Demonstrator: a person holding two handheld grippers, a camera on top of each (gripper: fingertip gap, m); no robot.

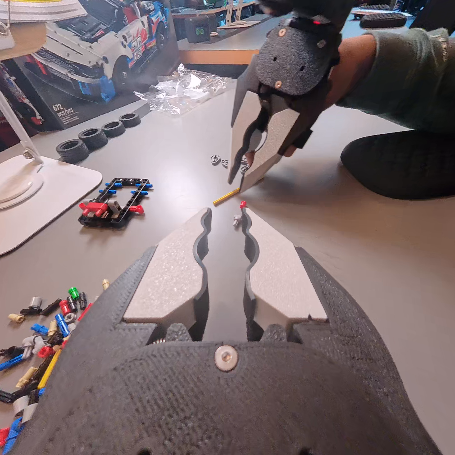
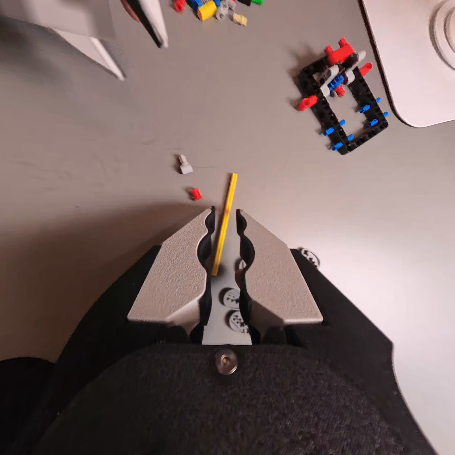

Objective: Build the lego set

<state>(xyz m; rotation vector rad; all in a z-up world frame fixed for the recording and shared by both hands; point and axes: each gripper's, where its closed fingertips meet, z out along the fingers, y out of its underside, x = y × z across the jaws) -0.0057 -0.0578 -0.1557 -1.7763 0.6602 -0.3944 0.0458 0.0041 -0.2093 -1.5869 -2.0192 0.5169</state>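
The right gripper [image 2: 225, 211] is being held low over the table [image 2: 98, 147], its jaws standing apart with nothing clamped. A thin yellow rod [image 2: 224, 222] is lying on the table in the gap between them, closer to the left jaw, its far end poking out past the tips. Whether either pad is touching it cannot be told. Deeper in the same gap, small grey round pieces [image 2: 232, 299] are being seen flat on the table.

The left gripper [image 1: 226, 211] is being held apart as well, empty, with bare table showing between its jaws. Just beyond its right tip a small red bush [image 1: 243, 203] and a small grey pin [image 1: 236, 219] are lying; the yellow rod is lying a little farther ahead.

Well off to the left of the left jaws, the black frame [image 1: 115, 204], already fitted with blue pins and red connectors, is resting flat near a white stand base [image 1: 61, 187]. Beyond it four black tyres [image 1: 98, 136] are lined up before the set's box [image 1: 73, 73], beside crumpled clear plastic [image 1: 182, 93]. A heap of loose small parts [image 1: 44, 327] is lying near the base of the left jaws.

The rod is judged to be light, stiff and smooth, likely to roll or to swing in the grip if pinched near an end. It would best be taken across its middle, seated in a notch of the pads, with the tips nearly touching the table since it lies so flat.
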